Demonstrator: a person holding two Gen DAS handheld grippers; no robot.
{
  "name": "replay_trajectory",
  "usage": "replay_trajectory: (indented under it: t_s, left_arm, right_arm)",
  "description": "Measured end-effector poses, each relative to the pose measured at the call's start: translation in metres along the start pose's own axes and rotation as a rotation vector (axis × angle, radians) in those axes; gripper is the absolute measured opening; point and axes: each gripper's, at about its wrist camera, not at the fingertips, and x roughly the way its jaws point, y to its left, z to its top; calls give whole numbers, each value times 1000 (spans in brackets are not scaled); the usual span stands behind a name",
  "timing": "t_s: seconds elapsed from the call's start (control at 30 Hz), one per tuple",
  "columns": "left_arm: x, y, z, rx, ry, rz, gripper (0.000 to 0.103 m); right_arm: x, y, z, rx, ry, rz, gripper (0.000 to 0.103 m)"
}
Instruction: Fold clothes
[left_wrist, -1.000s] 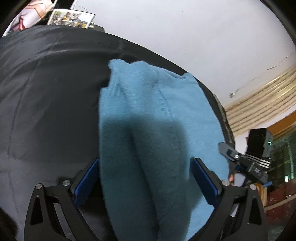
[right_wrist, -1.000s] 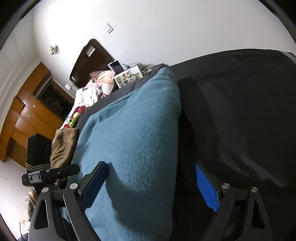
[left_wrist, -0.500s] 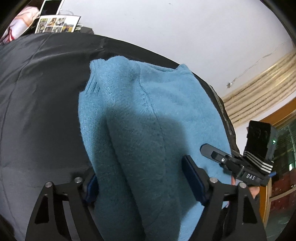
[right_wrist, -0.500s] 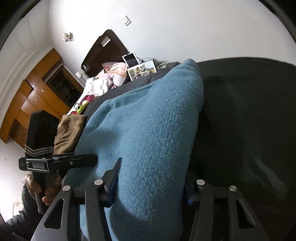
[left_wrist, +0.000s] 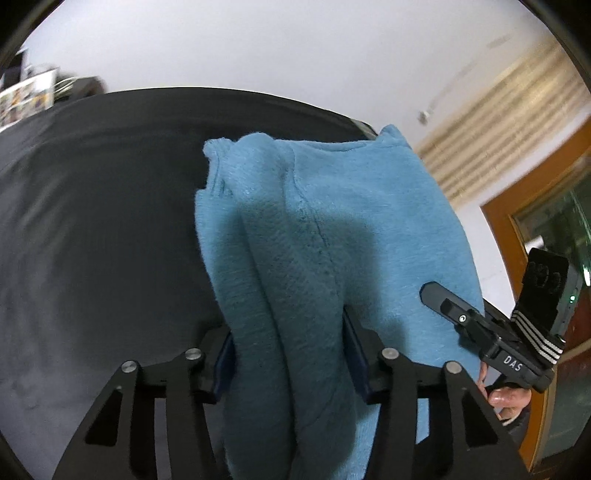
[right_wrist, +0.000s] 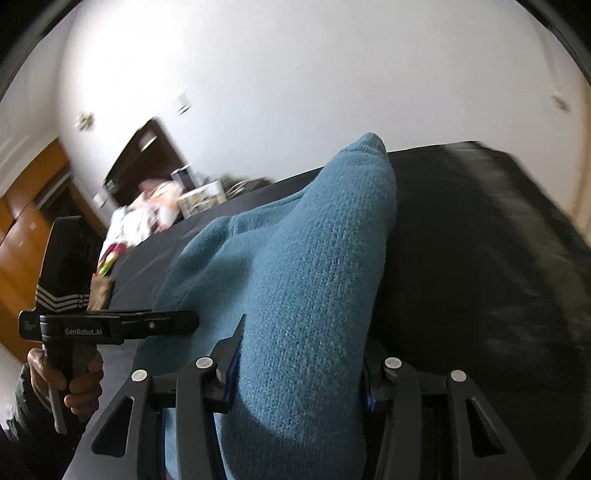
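A blue knit sweater (left_wrist: 325, 236) lies partly folded on a black bed cover (left_wrist: 92, 240). My left gripper (left_wrist: 291, 354) is shut on a thick bunched fold at the sweater's near edge. My right gripper (right_wrist: 299, 365) is shut on another bunched fold of the same sweater (right_wrist: 314, 258), which is lifted off the cover. In the left wrist view the right gripper shows at the right (left_wrist: 491, 336); in the right wrist view the left gripper shows at the left (right_wrist: 110, 325). The fingertips are buried in the cloth.
The black cover (right_wrist: 480, 258) stretches to a white wall. At the bed's far end are a dark headboard (right_wrist: 144, 158), a pile of clothes (right_wrist: 140, 214) and a printed box (right_wrist: 201, 199). A brown garment (right_wrist: 99, 295) lies beside the sweater. A wooden door frame (left_wrist: 535, 177) stands to the right.
Both grippers have closed on folds of the sweater and lifted it; the views tilted up and the far edge of the sweater drew nearer.
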Motion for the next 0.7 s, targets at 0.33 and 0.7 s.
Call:
replay_trajectory:
  t_s: [0.33, 0.7]
  left_arm:
    - [55, -89, 28, 136, 35, -1, 52]
    - [79, -104, 44, 146, 11, 12, 52]
  right_arm:
    - [-46, -72, 2, 74, -72, -169, 49]
    - [-29, -87, 17, 24, -95, -277, 49]
